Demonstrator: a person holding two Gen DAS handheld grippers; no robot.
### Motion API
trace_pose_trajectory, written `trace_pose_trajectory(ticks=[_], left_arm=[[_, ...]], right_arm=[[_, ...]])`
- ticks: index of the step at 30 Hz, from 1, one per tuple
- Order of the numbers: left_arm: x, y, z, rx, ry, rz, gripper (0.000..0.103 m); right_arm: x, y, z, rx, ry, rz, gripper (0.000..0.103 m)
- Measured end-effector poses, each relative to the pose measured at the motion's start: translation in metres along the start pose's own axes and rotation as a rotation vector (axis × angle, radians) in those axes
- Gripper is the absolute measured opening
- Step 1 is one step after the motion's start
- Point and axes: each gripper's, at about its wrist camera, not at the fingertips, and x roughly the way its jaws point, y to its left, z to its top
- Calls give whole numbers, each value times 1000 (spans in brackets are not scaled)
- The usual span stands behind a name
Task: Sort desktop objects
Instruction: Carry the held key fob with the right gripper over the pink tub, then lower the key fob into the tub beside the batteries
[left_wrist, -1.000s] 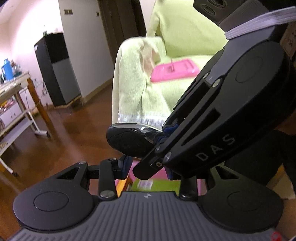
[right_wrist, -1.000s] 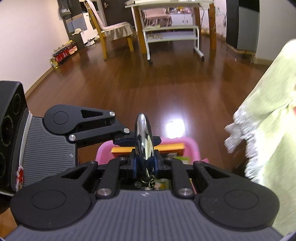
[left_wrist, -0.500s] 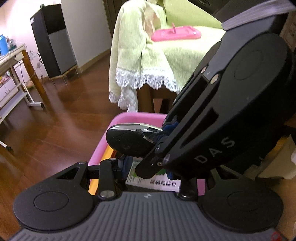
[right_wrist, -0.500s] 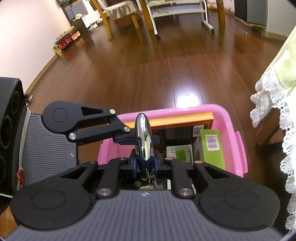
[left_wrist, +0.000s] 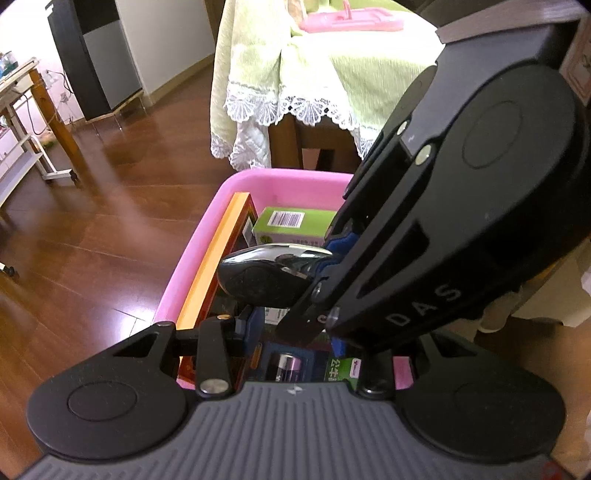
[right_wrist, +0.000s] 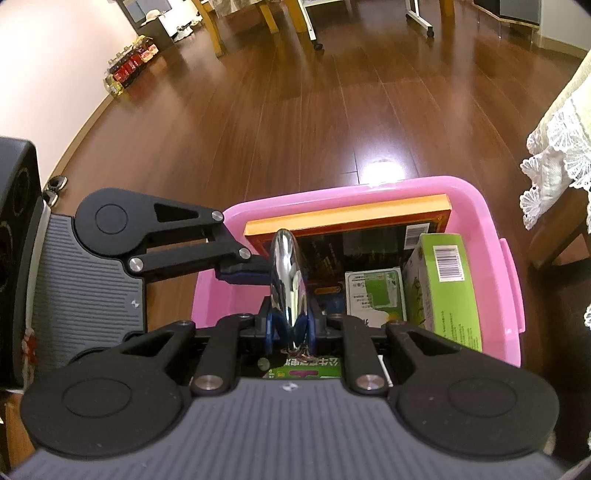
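Wood floor now fills less of view; pink bin (right_wrist: 491, 236) has come up under both grippers. Right gripper (right_wrist: 290, 328) jaws clamp the chrome mouse (right_wrist: 286, 280) above the bin's 9 o'clock side. Left gripper (left_wrist: 295, 325) jaws parted, empty. Drop looks imminent.

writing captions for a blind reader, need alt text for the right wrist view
The right gripper, shut on a shiny black and chrome object, hangs over an open pink bin of boxes on a wooden floor. The left gripper reaches in from the left.
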Motion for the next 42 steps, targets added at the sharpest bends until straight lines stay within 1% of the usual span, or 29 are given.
trace_pose_trajectory(ticks=[7,24,37,42], left_arm=[[6,-3,-5,17,72,-12,43],[18,-5,-10,22,193,-12,43],[27,-7,-12,34,220,-22,44],[31,-5,-13,30,232,-18,44]], right_arm=[[9,-2,-3,-1,32,-2,15],[24,-11,-4,58,86,30,15],[31,-12,-5,62,107,27,15],[32,-12,-5,70,108,23,17]])
